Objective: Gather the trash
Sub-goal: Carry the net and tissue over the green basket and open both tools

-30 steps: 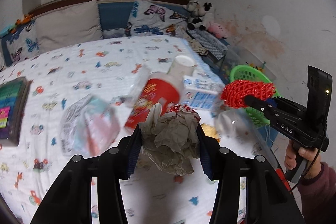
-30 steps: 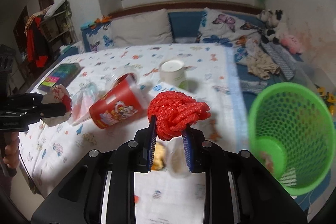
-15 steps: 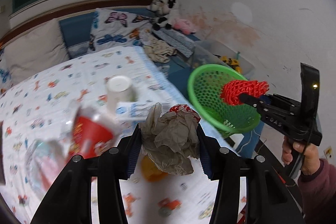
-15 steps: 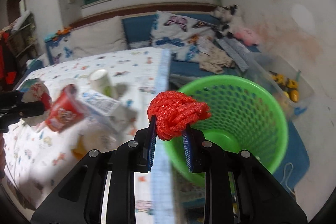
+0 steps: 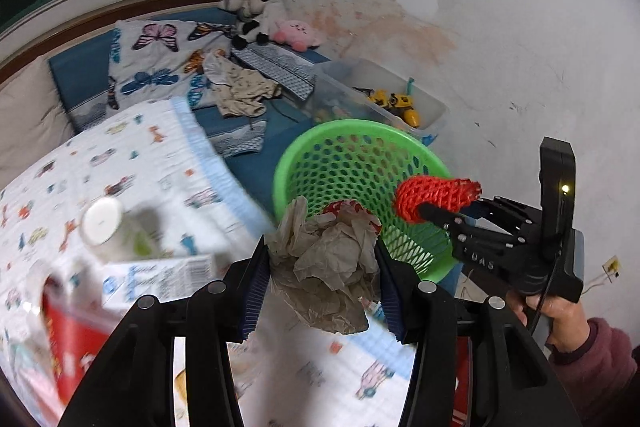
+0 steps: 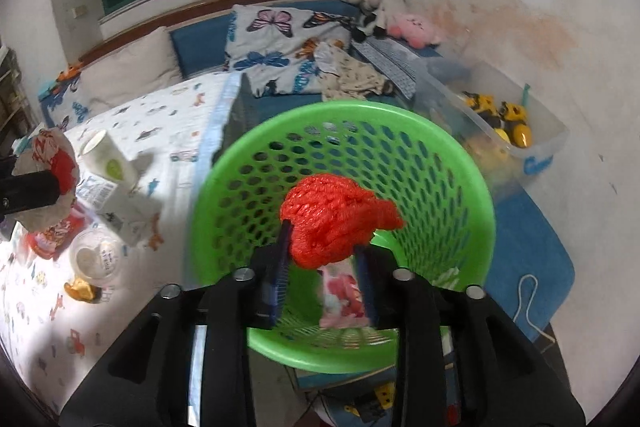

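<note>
Two loads near the drop: my right hand-held gripper (image 6: 322,259) is opening over the green basket (image 6: 240,167), red foam net (image 6: 336,223) between its jaws; my left hand-held gripper (image 5: 320,263) clamps crumpled paper (image 5: 328,259), next to cross the near-left rim.

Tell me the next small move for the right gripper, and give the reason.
Probably let its fingers finish spreading so the red mesh net drops. The right gripper hangs over the green basket, is already opening, and the net still sits between its fingers, so a wider gap should release it inside.
</note>
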A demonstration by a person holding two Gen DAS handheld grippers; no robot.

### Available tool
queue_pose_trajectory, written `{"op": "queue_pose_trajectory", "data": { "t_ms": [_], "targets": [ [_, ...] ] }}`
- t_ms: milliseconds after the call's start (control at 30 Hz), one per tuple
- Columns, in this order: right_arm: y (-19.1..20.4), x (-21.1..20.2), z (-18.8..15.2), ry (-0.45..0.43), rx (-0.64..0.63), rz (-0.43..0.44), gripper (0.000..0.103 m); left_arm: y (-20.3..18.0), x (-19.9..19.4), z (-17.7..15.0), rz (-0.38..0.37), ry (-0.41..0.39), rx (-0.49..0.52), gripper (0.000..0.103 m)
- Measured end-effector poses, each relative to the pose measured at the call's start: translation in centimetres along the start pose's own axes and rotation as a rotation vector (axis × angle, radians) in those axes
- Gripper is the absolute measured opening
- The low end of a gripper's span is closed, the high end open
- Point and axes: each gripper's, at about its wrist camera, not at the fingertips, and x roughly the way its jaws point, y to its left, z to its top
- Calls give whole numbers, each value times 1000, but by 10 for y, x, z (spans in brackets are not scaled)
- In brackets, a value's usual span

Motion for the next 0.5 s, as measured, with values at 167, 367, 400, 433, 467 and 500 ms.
{"op": "queue_pose_trajectory", "data": {
  "t_ms": [167, 367, 400, 433, 467, 500],
  "targets": [
    [-16, -3, -3, -4, 19, -14, 56, -18, 27, 14, -20, 17, 27, 49],
    [-23, -11, -8, -16, 29, -9, 63, -31, 56, 25, -20, 51, 47, 52],
    [-23, -14, -9, -19, 28, -10, 63, -33, 61, 26, -24, 56, 49, 52],
    [-24, -15, -11, -21, 28, -10, 63, -34, 64, 26, -25, 61, 49, 53],
    [-24, -18, -12, -24, 28, -7, 64, -34, 71, 27, -21, 70, 45, 54],
    [-25, -21, -14, -26, 29, -5, 65, -35, 75, 27, -23, 75, 42, 54]
  ]
}}
